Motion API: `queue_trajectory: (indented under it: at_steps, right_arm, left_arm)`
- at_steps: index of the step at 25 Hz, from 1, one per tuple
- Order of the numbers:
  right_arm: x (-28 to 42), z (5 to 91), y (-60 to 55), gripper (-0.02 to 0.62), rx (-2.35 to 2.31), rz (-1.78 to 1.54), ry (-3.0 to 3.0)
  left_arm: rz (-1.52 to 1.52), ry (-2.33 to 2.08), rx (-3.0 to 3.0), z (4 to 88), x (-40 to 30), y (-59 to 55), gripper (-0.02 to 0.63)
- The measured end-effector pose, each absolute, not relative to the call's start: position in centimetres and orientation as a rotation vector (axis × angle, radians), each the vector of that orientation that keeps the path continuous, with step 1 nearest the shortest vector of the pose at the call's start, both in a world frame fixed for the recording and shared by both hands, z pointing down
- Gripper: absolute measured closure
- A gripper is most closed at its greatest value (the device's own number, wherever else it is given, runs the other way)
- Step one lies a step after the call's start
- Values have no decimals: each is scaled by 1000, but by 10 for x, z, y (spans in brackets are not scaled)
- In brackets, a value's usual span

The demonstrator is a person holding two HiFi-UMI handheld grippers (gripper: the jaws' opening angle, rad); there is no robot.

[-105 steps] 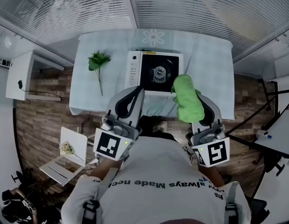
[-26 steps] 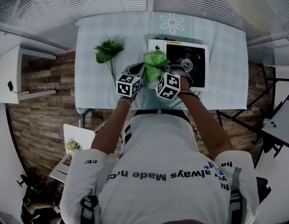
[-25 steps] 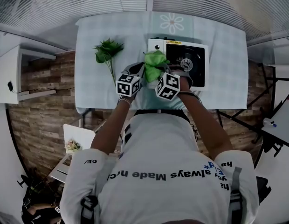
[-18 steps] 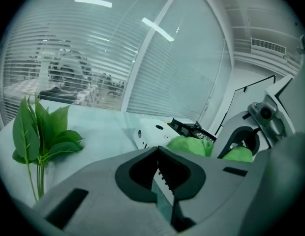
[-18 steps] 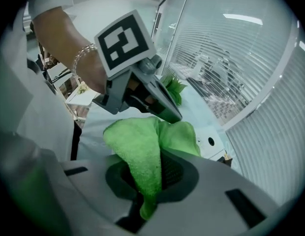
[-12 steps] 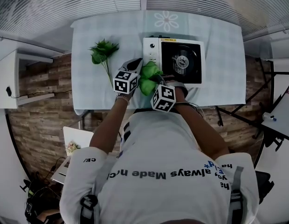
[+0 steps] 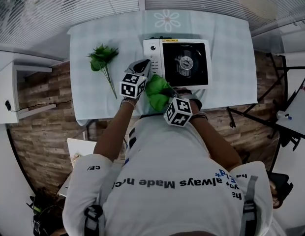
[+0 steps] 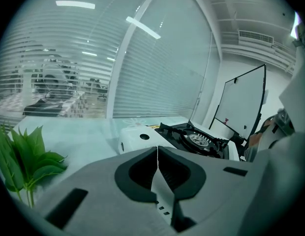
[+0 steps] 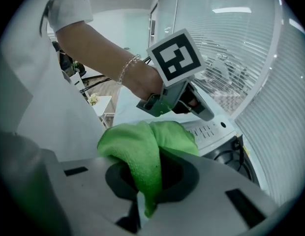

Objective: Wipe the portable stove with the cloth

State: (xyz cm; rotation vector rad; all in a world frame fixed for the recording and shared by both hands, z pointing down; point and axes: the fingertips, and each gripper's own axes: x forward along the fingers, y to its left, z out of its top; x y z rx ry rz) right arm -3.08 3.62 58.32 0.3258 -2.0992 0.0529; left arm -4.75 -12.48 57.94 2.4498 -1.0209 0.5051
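The portable stove (image 7: 177,63) sits toward the far middle of the table (image 7: 231,58), white body with a black top and the burner in the centre, control panel on its left end. The green cloth (image 7: 156,92) is bunched up right at the stove's near-left corner, by the front edge of the table; can't honestly tell if it's touching the stove or just hanging over it. The right gripper (image 9: 155,156) has it clamped: in the right gripper view the cloth (image 9: 142,151) is pinched between the jaws, with a big wad puffing out over the top and a tail hanging down through them. The left gripper (image 8: 157,151) is just left of the cloth, jaws pressed together on nothing, pointing past the stove's (image 8: 192,139) left end. From the head view its tips (image 7: 142,65) are right beside the control panel. Off to the left, well clear of everything, there's a green leafy sprig (image 7: 102,60) lying on the pale checked tablecloth, which has a daisy print (image 7: 167,19) at the far edge behind the stove.
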Motion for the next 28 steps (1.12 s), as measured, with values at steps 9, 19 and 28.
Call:
queue_trajectory:
  at_steps: [9,19,28]
  right_arm:
    - [27,586,30,572,396,164,-2059]
    - [76,589,8,572,501,291,-2054]
    - [107,592,7,572,541,354,-2040]
  left_arm:
    - [594,-981,2482,583,-29,-115,592]
    - [697,-989,2523,589,-23,-107,594]
    - [775,-1016,2554,590,-22,-107,594]
